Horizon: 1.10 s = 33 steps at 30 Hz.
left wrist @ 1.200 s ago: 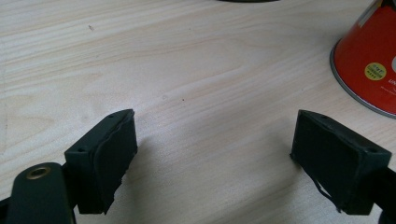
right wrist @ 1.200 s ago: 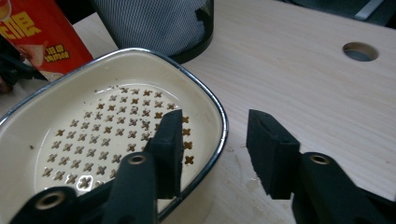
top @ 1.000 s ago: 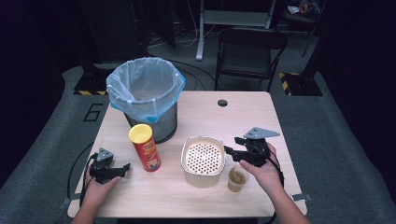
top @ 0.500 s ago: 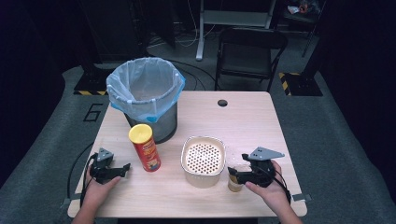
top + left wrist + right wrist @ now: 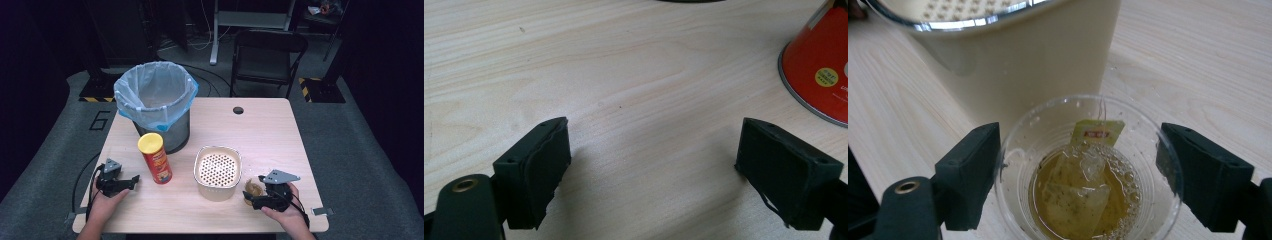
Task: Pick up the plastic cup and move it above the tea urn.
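Right gripper [image 5: 1078, 165], jaws spread either side of the cup [image 5: 1088, 175] of tea with teabag [image 5: 1075, 192], the strainer pot [image 5: 1013, 45] just beyond at 12 o'clock; left gripper [image 5: 654, 165] spread over bare table [image 5: 624, 75], can [image 5: 819, 75] at 2 o'clock.

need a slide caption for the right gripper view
Open hand-held gripper straddles a clear cup of tea with a teabag, beside the cream strainer container.
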Motion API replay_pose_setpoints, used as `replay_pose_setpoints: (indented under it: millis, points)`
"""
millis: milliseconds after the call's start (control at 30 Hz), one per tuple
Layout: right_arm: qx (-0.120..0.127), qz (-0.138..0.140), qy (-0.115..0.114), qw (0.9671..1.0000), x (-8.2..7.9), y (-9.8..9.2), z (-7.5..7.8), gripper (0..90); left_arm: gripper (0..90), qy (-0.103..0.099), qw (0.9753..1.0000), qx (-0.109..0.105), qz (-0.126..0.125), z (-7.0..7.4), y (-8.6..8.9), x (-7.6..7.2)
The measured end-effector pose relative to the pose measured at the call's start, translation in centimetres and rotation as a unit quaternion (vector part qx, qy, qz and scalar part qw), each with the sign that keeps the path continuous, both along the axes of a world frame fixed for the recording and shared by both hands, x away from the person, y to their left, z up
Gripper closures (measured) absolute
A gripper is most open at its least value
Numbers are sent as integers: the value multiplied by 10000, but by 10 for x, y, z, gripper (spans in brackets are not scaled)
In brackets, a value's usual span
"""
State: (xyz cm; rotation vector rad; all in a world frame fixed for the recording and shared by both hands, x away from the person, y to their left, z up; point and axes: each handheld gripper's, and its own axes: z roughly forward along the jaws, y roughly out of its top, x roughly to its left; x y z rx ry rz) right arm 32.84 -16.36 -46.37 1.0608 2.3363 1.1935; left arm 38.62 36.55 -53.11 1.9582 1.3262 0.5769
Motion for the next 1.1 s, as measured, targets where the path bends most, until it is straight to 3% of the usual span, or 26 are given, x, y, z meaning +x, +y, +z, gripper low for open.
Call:
replay_pose_setpoints:
  millis: [133,333,533,633,800,900,1100]
  points:
    - [-210,-21,-66,9998,-1,3,-10,178,137,-1,10000,0,-2,0,0,0]
    - [-147,-96,-22,9998,-1,4,-17,201,138,0,10000,1,-3,0,0,0]
    - [-108,-47,-33,9999,0,4,-20,234,138,0,10000,1,-3,0,0,0]
    - [-245,-60,-94,9996,-1,4,-21,260,138,-1,10000,1,-3,0,0,0]
    - [-247,-70,-151,9996,-1,5,-21,268,137,4,10000,5,-5,0,0,0]
    - [-383,2,-309,9988,-2,5,-20,289,137,0,10000,1,-3,0,0,0]
    - [-324,24,-275,9991,-2,5,-20,311,137,0,10000,1,-3,0,0,0]
